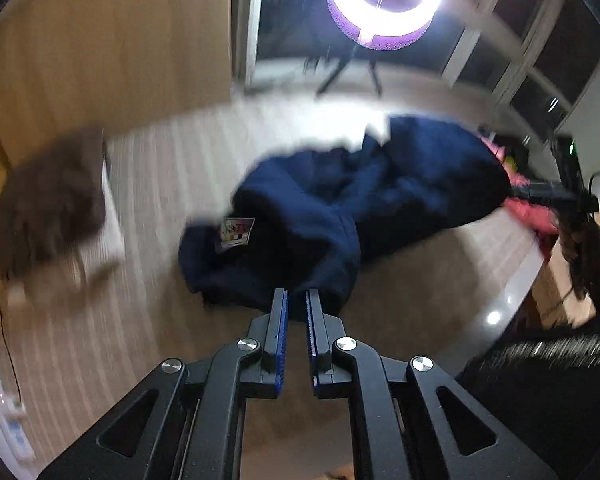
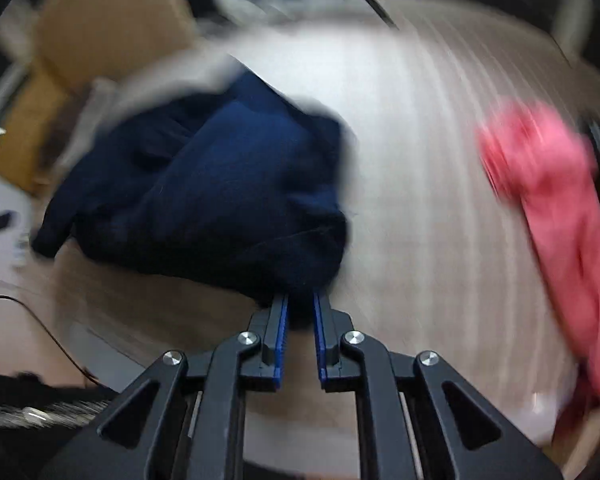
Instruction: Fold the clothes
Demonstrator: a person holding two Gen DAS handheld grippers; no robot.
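A navy blue garment [image 1: 340, 208] lies bunched over the striped table cover [image 1: 180, 160], with a small white label showing on its left part. My left gripper [image 1: 298, 300] is shut on the garment's near edge, dark cloth pinched between the blue pads. In the right wrist view the same navy garment [image 2: 220, 192] hangs in a lump in front of my right gripper [image 2: 301, 304], which is shut on its lower edge. Both views are blurred by motion. The other hand-held gripper [image 1: 556, 196] shows at the far right of the left wrist view.
A brown garment [image 1: 52, 200] lies at the table's left side. A pink garment [image 2: 556, 208] sits at the right, also seen as pink cloth [image 1: 528, 208] behind the navy one. A ring light [image 1: 384, 0] on a tripod stands beyond the table. A cardboard box [image 2: 100, 20] is at far left.
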